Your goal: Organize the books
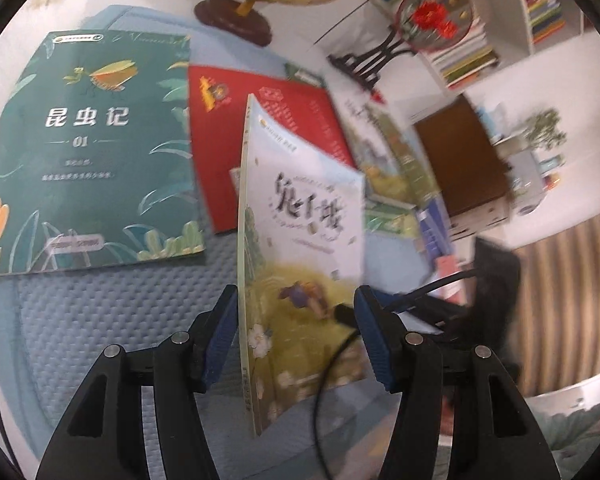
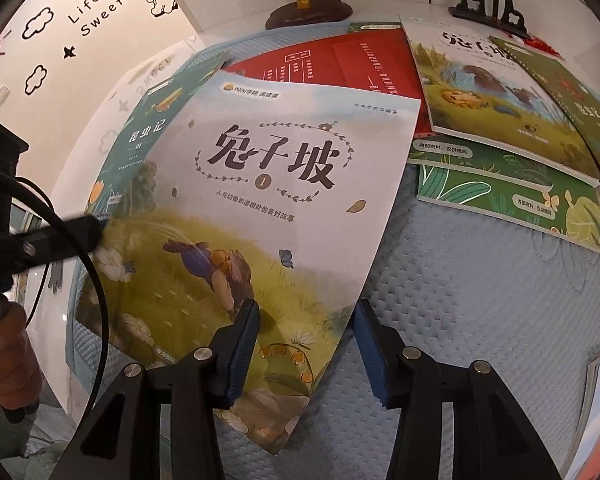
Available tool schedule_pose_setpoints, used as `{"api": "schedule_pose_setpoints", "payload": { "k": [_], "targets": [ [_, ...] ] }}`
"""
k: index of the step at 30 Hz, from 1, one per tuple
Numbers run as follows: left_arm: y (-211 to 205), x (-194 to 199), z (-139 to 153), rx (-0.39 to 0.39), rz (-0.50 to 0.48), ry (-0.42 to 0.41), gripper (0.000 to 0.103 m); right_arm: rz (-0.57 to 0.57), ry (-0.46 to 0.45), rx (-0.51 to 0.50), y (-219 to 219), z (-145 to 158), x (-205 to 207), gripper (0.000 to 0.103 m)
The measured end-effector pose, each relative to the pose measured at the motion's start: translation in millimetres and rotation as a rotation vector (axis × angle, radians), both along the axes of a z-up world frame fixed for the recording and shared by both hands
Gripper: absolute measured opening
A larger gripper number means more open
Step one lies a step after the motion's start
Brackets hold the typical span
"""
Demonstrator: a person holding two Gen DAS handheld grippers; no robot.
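Note:
A thin picture book (image 1: 311,220) (image 2: 260,184) with a rabbit on a grassy hill stands tilted up off the blue mat (image 2: 479,300). In the left wrist view I see it almost edge-on, its spine running between the fingers of my left gripper (image 1: 298,336). It passes close to the left pad, and the jaws stand wide and do not pinch it. My right gripper (image 2: 307,344) is open over the book's lower right corner: its left finger lies over the cover and its right finger stands on the mat just past the page edge.
A teal insect book (image 1: 88,140) and a red book (image 1: 220,140) lie flat on the mat behind. More books (image 2: 499,188) overlap at the right. A globe (image 2: 311,4), a fan stand (image 1: 431,20) and a bookshelf (image 1: 539,8) stand at the back. A hand (image 2: 8,352) holds the left gripper.

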State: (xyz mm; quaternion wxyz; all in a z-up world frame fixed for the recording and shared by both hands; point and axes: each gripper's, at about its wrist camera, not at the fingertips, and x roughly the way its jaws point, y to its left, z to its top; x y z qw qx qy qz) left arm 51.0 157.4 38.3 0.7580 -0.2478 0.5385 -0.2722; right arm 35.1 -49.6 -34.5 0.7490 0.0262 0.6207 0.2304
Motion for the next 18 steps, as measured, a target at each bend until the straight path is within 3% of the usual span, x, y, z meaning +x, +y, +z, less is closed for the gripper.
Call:
{"api": "schedule_pose_setpoints", "payload": {
  "k": [2,5,9,13,18],
  "targets": [
    [0.5,-0.6,1.8,-0.038,0.006,-0.006,0.055,-0.004,0.001,0.003,-0.5,0.4,-0.1,0.049],
    [-6.4,-2.0,-1.4,0.041,-0.003,-0.019,0.053,-0.013,0.011,0.013,-2.5,0.4,0.8,0.049],
    [-14.2,-3.5,-12.1,0.039,-0.037,0.017,0.043,-0.020,0.003,0.021,-5.6,1.1,-1.0,0.049],
    [-24.7,-3.6,-11.1,0.088,-0.071,0.002,0.032,-0.044,0.004,0.043,-12.7,1.1,-2.0,0.049],
    [-19.1,-2.5,-15.8,0.121,-0.081,0.027,0.019,-0.083,0.060,0.105,-30.4,3.0,-2.6,0.048]
  ]
}}
